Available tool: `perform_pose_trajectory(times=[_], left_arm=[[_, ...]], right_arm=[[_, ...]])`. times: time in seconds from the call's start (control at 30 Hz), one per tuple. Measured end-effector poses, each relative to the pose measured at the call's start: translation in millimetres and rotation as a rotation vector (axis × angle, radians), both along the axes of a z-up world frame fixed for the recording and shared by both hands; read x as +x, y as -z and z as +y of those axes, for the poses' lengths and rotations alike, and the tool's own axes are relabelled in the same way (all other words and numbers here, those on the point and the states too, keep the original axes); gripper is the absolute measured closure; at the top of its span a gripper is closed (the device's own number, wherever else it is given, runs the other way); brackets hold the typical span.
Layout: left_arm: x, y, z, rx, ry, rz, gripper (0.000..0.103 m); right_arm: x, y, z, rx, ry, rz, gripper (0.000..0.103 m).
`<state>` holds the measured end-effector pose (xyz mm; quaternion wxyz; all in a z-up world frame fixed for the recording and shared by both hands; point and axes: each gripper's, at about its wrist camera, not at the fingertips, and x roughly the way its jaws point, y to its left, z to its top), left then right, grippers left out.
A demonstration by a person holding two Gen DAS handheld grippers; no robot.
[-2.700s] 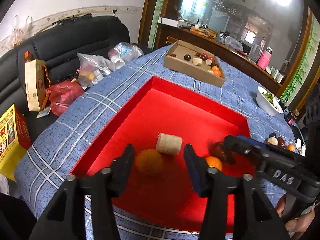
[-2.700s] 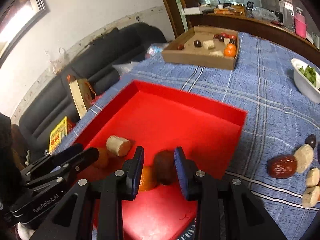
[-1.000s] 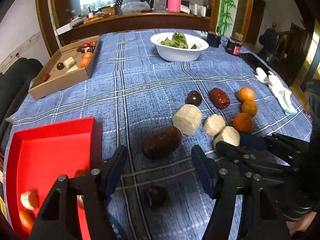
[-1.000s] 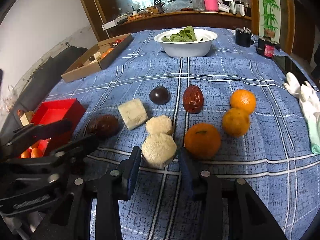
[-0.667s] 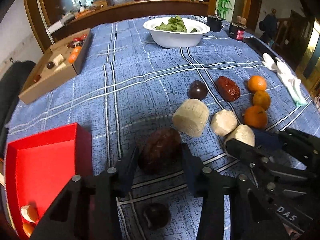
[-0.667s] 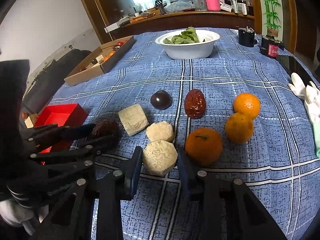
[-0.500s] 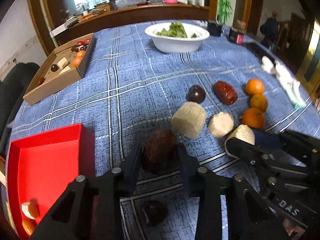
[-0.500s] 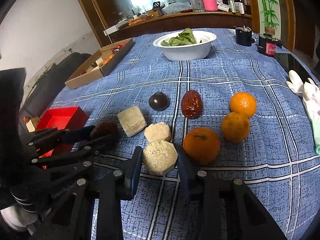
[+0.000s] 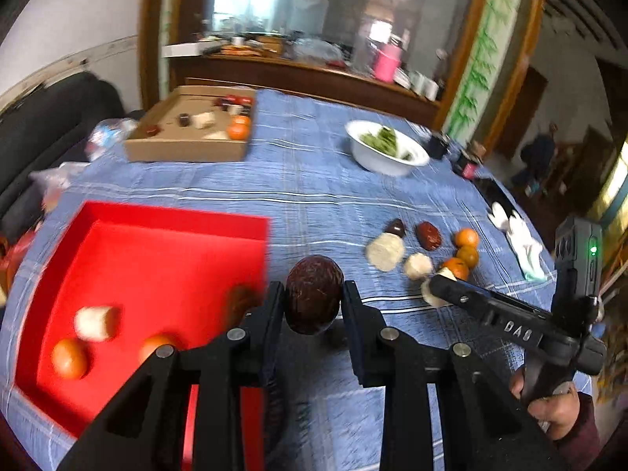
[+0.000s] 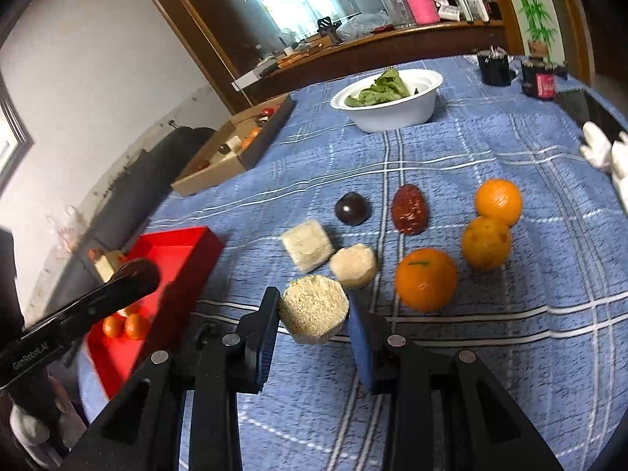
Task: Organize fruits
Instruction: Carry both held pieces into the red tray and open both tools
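Observation:
My left gripper (image 9: 313,300) is shut on a dark brown fruit (image 9: 313,294) and holds it lifted above the cloth, just right of the red tray (image 9: 165,243). The tray holds two oranges, a beige piece and a dark fruit. My right gripper (image 10: 314,316) is shut on a beige round piece (image 10: 314,309), lifted slightly. On the cloth remain two beige pieces (image 10: 307,245), a dark round fruit (image 10: 352,208), a red date (image 10: 410,208) and three oranges (image 10: 426,278). In the right wrist view the left gripper (image 10: 135,274) with the brown fruit hangs over the tray (image 10: 172,251).
A white bowl of greens (image 10: 386,98) and a cardboard box with fruit (image 9: 188,129) stand at the back. White gloves (image 10: 604,153), dark cups (image 10: 494,68) and a phone lie at the right. A black sofa (image 9: 47,117) is to the left of the table.
My left gripper has lifted the dark brown fruit and swung left toward the red tray. My right gripper has closed on the beige piece and lifted it slightly.

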<state>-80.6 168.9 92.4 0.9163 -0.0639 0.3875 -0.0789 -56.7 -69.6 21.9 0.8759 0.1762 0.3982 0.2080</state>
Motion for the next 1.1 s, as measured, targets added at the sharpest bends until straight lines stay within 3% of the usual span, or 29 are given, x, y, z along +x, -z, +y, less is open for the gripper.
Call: perform_pose_trajectory(times=[0.2,0.33,0.67,0.9,1.1], left_arm=[[-29.6,-2.2,46.9,0.004,-0.105,-0.009,0.074],[-40.9,2.4,74.0,-0.005,-0.167,0.000,0.074],[-51.4,28.4,112.2,-0.009,-0.247,0.063,0.074],[-46.3,47.7,125.6,-0.026,-0.272,0.107,0.074],[-43.0,51.6,128.4,-0.033,-0.270,0.110,0.074]], right_arm=[[-5.4,-5.5,7.4,0.136,-0.050,0.040,0.066],[-12.3,-16.5,25.2,0.164,-0.098,0.044,0.066],[-15.6,-48.8,123.7,0.087,-0.296,0.010,0.065],[5.9,-33.6,201.9,-0.029,-0.379,0.036,0.065],[24.1,-15.1,238.0,-0.097,-0.395,0.064,0.065]])
